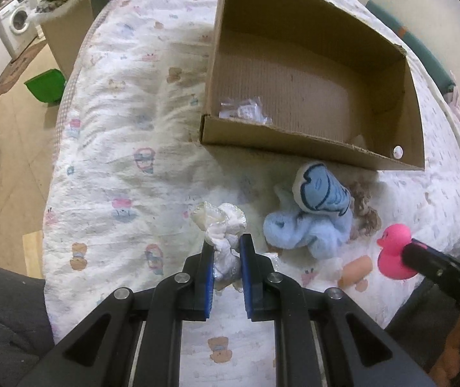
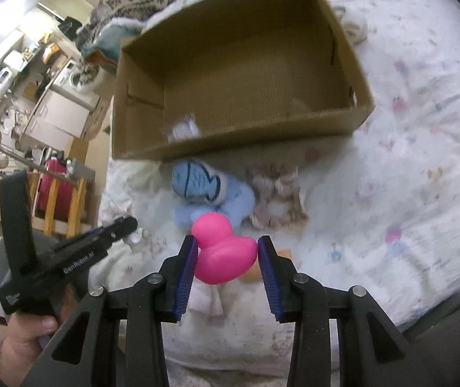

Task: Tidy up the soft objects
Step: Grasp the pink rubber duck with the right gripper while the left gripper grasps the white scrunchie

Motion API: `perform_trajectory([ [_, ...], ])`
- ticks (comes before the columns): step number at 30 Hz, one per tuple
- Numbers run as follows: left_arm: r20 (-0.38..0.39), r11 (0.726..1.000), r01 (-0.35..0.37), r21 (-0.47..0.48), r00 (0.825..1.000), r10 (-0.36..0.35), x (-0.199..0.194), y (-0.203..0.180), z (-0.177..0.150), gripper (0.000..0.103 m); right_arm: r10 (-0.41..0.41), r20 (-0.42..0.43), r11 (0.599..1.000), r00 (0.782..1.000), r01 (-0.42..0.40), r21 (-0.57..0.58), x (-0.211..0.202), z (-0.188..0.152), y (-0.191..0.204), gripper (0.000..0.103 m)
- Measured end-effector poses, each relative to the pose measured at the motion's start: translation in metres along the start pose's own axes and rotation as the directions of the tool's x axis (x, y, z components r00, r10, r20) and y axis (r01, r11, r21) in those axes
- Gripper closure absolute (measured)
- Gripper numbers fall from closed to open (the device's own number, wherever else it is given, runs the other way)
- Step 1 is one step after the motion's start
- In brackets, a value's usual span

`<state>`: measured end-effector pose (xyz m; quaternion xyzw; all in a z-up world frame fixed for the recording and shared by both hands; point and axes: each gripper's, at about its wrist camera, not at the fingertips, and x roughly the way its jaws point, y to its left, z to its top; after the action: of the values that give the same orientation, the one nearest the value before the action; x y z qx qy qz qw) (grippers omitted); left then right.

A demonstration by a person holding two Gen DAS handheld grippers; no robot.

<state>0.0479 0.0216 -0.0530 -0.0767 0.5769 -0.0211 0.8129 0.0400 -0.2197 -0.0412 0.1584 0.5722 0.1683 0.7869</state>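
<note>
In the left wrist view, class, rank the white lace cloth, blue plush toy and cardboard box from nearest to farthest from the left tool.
1. White lace cloth: between the left tool's pads.
2. Blue plush toy: just right, on the bedcover.
3. Cardboard box: beyond both.

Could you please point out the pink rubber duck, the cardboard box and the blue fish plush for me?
pink rubber duck [image 2: 226, 258], right wrist view, on its body.
cardboard box [image 1: 281, 140], left wrist view, on its near wall.
blue fish plush [image 1: 322, 188], left wrist view, on its embroidered side.

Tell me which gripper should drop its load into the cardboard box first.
Probably the left: the left gripper is shut on the white lace cloth, facing the cardboard box. The right gripper, holding the pink duck, looks slightly farther back.
</note>
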Motion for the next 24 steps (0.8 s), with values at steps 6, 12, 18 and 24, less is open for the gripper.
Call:
perform_trajectory([
  [6, 0.062, 0.999, -0.017, 0.033, 0.998, 0.015, -0.007, -0.011, 0.002, 0.090, 0.017, 0.056, 1.000, 0.998, -0.017, 0.003, -0.008, 0.008, -0.001, 0.068],
  [12, 0.096, 0.999, -0.020, 0.038, 0.995, 0.017, -0.012, -0.015, 0.004, 0.090, -0.007, 0.050, 1.000, 0.999, 0.008, -0.010, -0.003, 0.011, 0.001, 0.080],
  [18, 0.073, 1.000, -0.022, 0.012, 0.997, 0.021, -0.002, -0.013, 0.006, 0.090, 0.005, 0.023, 1.000, 1.000, -0.005, 0.027, 0.003, 0.011, -0.007, 0.080],
  [24, 0.074, 1.000, -0.008, -0.004, 0.997, 0.008, -0.001, -0.011, 0.007, 0.090, 0.032, 0.029, 0.997, 0.999, -0.034, 0.063, 0.003, 0.014, -0.013, 0.080],
])
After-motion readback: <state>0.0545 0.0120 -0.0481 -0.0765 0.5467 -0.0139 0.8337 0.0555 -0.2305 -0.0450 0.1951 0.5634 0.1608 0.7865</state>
